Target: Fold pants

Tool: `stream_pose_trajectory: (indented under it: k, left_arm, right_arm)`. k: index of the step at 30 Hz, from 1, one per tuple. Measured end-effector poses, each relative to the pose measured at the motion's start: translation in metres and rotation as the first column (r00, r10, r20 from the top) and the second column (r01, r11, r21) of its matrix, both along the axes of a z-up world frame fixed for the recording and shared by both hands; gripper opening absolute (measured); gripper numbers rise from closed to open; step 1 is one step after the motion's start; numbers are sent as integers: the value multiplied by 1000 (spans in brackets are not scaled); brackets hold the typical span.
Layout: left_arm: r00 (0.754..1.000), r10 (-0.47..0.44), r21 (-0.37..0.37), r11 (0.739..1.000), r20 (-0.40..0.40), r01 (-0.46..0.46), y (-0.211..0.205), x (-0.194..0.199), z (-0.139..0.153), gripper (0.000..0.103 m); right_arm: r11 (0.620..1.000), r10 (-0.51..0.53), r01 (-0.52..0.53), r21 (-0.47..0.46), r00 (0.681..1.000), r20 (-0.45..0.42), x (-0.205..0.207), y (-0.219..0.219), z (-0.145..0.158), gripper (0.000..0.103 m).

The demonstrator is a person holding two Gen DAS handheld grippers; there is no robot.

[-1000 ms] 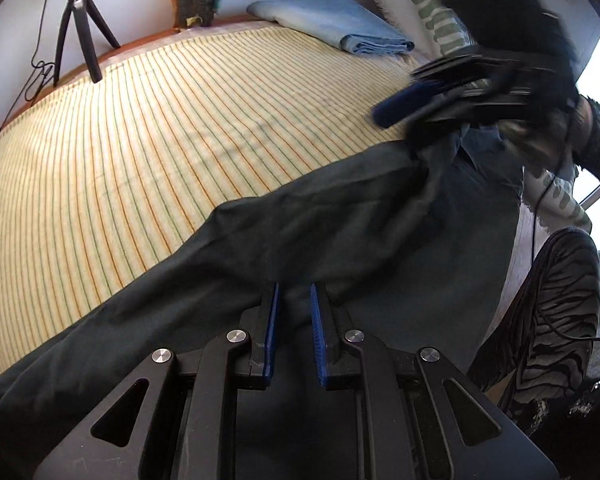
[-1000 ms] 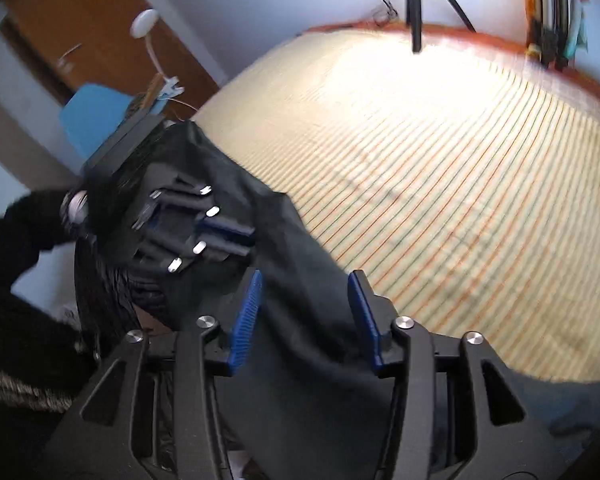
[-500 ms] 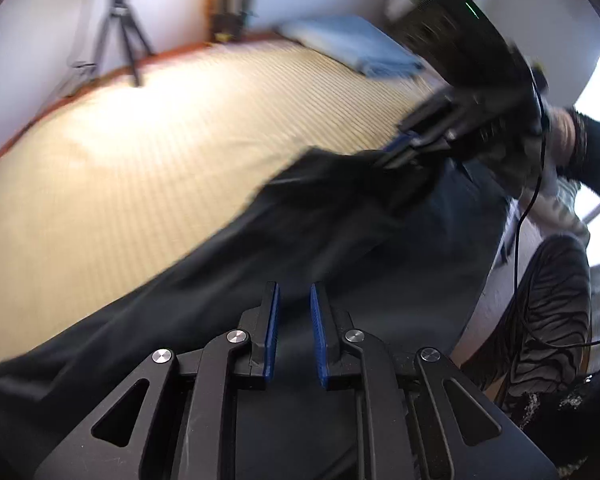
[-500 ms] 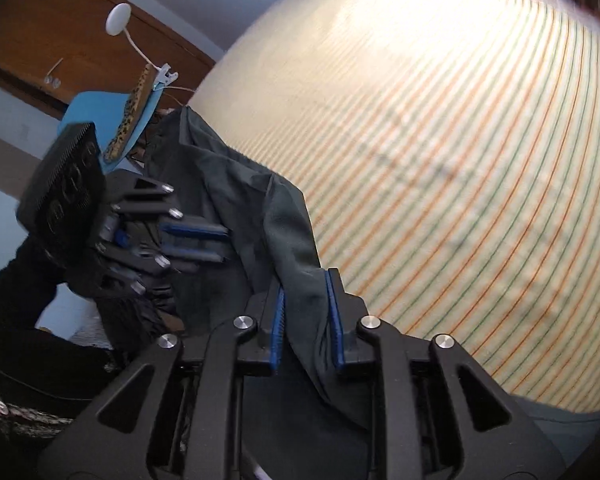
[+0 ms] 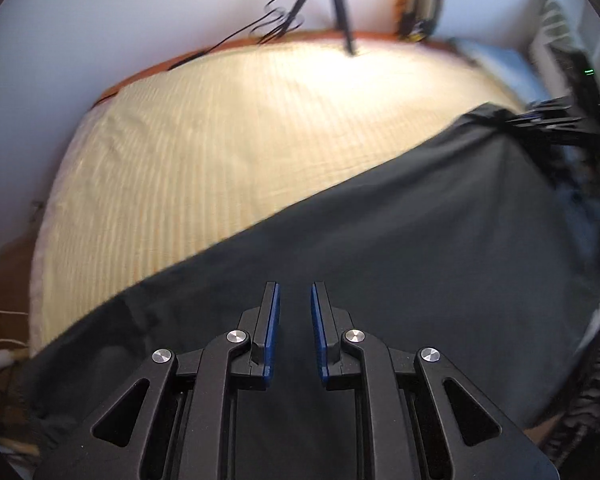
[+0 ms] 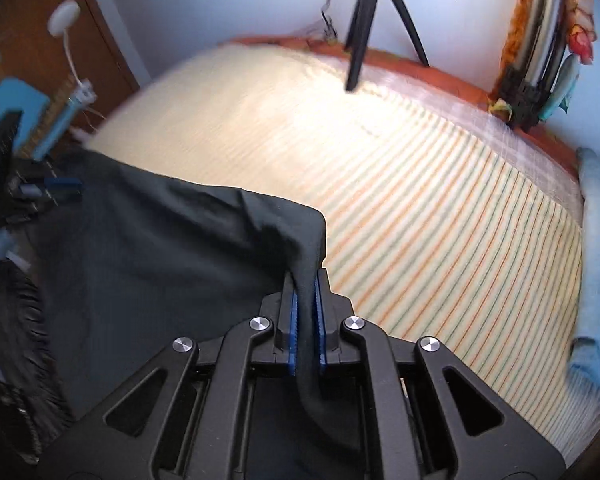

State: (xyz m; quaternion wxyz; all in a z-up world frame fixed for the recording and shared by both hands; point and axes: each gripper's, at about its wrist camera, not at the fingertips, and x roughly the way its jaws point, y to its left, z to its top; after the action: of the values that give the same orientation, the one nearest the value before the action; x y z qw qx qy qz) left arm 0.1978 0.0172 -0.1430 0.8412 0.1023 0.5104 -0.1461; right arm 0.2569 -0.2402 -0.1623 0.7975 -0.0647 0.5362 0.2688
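At the left, the left gripper [image 5: 294,308] points down over the dark pants [image 5: 380,240]; its jaws stand a narrow gap apart with dark cloth showing in the gap, and I cannot tell whether they pinch it. The pants stretch in a broad sheet across the near edge of the striped bed [image 6: 420,184]. The right gripper [image 6: 305,304] has just been closing its jaws, which now clamp a bunched fold of the pants' edge. A tripod [image 6: 364,20] stands at the far side, and a folded blue cloth [image 6: 598,240] lies at the right.
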Motion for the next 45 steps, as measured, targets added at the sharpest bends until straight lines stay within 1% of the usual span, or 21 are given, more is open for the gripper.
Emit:
stream_pose_trajectory:
  k: [2, 3, 6, 8, 10, 12, 13, 14, 16, 18, 20, 22, 25, 27, 29, 31, 33, 36, 40, 43, 45]
  left_arm:
    - [999, 24, -3, 1000, -26, -24, 5, 7, -9, 14]
    - [999, 29, -9, 1000, -25, -29, 5, 7, -9, 14]
    - [1000, 2, -6, 1000, 4, -2, -4, 0, 0, 14]
    - [999, -32, -19, 999, 28, 33, -19, -5, 10, 14]
    - [996, -81, -47, 995, 44, 83, -35, -12, 20, 14]
    - [987, -145, -78, 986, 62, 150, -60, -24, 28, 14]
    - [981, -184, -95, 977, 67, 190, -75, -30, 31, 14]
    - [971, -226, -106, 967, 74, 233, -92, -36, 33, 14]
    - [948, -307, -121, 941, 82, 315, -126, -48, 36, 14]
    - [919, -384, -138, 909, 83, 393, -160, -61, 36, 14]
    - [889, -451, -165, 873, 81, 459, -193, -71, 35, 14]
    - [870, -488, -194, 849, 73, 492, -215, -76, 33, 14]
    - [843, -536, -212, 819, 47, 533, -247, -84, 26, 14]
    - [824, -566, -214, 802, 28, 558, -260, -86, 19, 14]
    - [812, -584, -199, 794, 14, 575, -272, -92, 14, 14]
    - [804, -595, -185, 791, -5, 584, -275, -96, 7, 14]
    - [804, -595, -171, 794, -20, 583, -278, -98, 2, 14]
    - [814, -580, -172, 806, -41, 566, -278, -98, -2, 14]
    - [822, -567, -166, 816, -52, 553, -279, -93, -7, 14]
    - [824, -564, -163, 819, -53, 550, -280, -93, -8, 14]
    - [824, -565, -158, 819, -52, 552, -281, -92, -9, 14]
  right_arm:
    - [1000, -6, 5, -21, 1000, -25, 5, -7, -8, 10]
    - [1000, -25, 25, -8, 999, -31, 6, -12, -7, 11]
    - [987, -119, 124, 101, 991, -54, 4, -45, 12, 19]
    - [967, -191, 193, 164, 981, -27, -8, -76, 36, 25]
    - [946, -261, 258, 196, 965, -9, -25, -111, 54, 28]
    - [918, -350, 340, 203, 937, 13, -48, -148, 67, 35]
    - [902, -398, 386, 196, 917, 24, -62, -169, 72, 45]
    - [880, -449, 434, 194, 893, 37, -78, -193, 76, 52]
    - [838, -526, 510, 194, 850, 33, -102, -234, 76, 53]
    - [776, -613, 600, 195, 790, 4, -126, -279, 68, 54]
    - [734, -662, 655, 179, 749, -26, -133, -307, 57, 54]
    - [694, -694, 694, 191, 716, -76, -145, -334, 42, 54]
    - [682, -679, 692, 236, 719, -147, -148, -349, 24, 57]
    - [693, -671, 688, 212, 725, -159, -142, -350, 10, 59]
    - [698, -661, 683, 215, 730, -174, -140, -354, 0, 59]
    - [689, -650, 679, 255, 734, -197, -140, -356, -8, 59]
    - [690, -644, 672, 269, 740, -196, -140, -356, -11, 59]
    - [706, -618, 646, 291, 762, -193, -146, -356, -13, 59]
    - [737, -585, 608, 295, 793, -171, -146, -344, -11, 59]
    - [763, -567, 585, 276, 810, -148, -144, -333, -7, 54]
    - [777, -567, 577, 252, 815, -118, -145, -328, -1, 46]
